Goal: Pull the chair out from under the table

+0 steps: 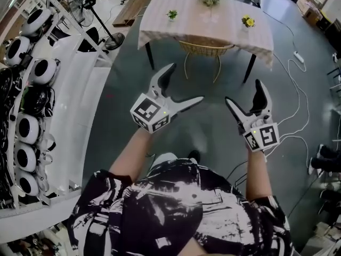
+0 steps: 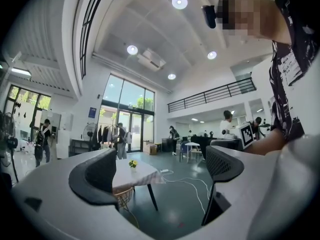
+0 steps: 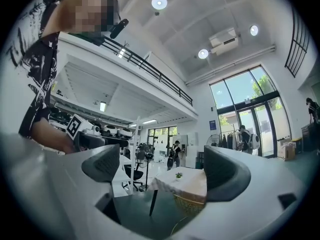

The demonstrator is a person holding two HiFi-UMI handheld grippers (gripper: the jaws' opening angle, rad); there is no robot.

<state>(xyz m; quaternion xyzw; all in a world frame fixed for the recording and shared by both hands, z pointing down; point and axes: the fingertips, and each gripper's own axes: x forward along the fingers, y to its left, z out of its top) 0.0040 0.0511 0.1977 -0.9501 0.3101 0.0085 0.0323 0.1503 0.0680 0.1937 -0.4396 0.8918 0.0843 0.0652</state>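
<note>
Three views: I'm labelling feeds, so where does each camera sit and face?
Head view: on the head, steeply down at table, chair; shows both arms, left gripper, right gripper.
Left gripper view: on that gripper, along open jaws toward table; arm at right.
Right gripper view: likewise; arm at left.
All share table and chair.

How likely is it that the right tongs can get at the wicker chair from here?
Likely yes, after a step forward. The right tongs are open and empty, the floor between is bare, and the chair back shows below the table edge.
</note>
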